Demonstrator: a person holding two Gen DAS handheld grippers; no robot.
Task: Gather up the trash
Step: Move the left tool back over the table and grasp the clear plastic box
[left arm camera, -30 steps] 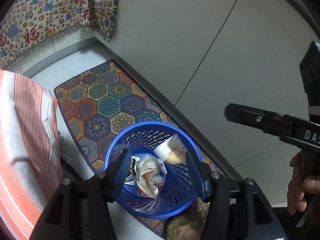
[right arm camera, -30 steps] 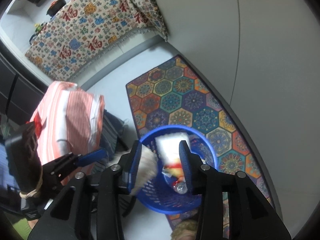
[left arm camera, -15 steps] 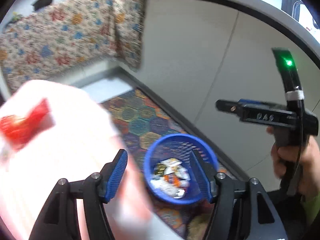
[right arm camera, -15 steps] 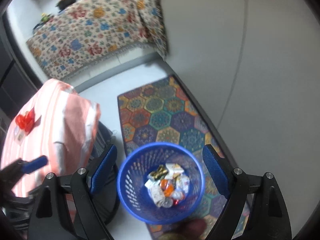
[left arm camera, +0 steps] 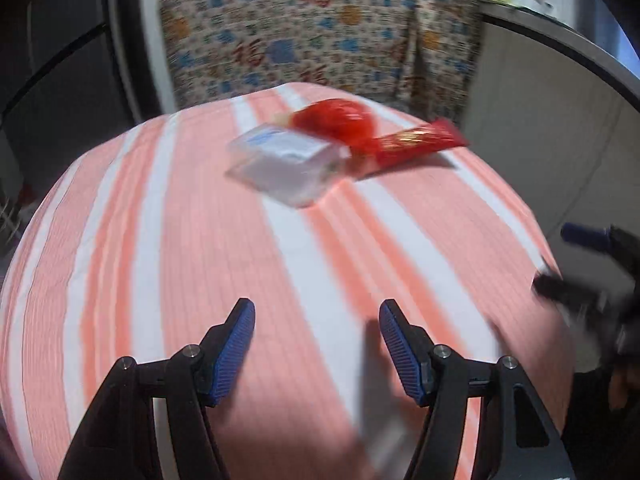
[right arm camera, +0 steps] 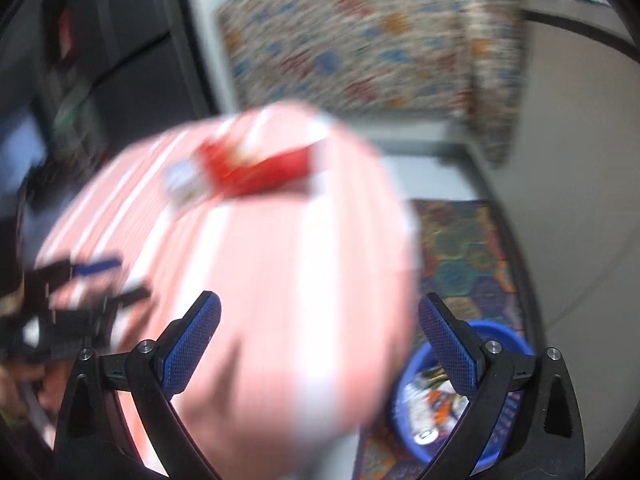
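Left gripper (left arm camera: 316,334): it is hanging over the striped cloth (left arm camera: 180,260), jaws standing partly apart, nothing between the blue pads.
Right gripper (right arm camera: 320,340): its jaws are opening wide, and nothing is lying between them; the view is blurred.
Trash on table: a clear plastic packet (left arm camera: 286,164), a red crumpled wrapper (left arm camera: 336,122) and a long red wrapper (left arm camera: 416,142) are lying together at the far side of the cloth, well apart from both grippers.
Blue basket (right arm camera: 500,334): it is standing on the patterned rug (right arm camera: 460,248) beside the table, with collected trash (right arm camera: 432,404) inside.
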